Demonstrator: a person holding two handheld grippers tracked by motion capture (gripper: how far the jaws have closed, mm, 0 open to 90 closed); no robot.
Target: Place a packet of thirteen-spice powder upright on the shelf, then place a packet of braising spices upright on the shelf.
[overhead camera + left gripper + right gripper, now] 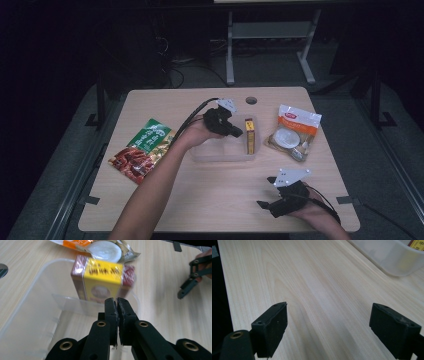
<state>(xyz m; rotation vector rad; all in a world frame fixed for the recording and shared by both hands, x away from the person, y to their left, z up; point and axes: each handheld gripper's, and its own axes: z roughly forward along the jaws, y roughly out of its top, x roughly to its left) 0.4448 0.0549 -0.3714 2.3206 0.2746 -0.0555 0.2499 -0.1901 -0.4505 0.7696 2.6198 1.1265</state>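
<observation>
Left gripper (pixel 237 132) sits mid-frame in the high view over the clear tub (pixel 210 156), jaws pressed together with nothing between them; in the left gripper view (pixel 117 302) the tips sit just short of the yellow box (pixel 102 281), which stands on edge inside the tub (pixel 32 302) at its right end (pixel 249 135). Right gripper (pixel 265 204) hovers low at lower right over bare table (pixel 215 195), jaws spread wide and empty (pixel 328 325). White-orange pouch (pixel 295 131) lies right of the tub, green pouch (pixel 152 136) and red pouch (pixel 131 162) lie at left, overlapping.
</observation>
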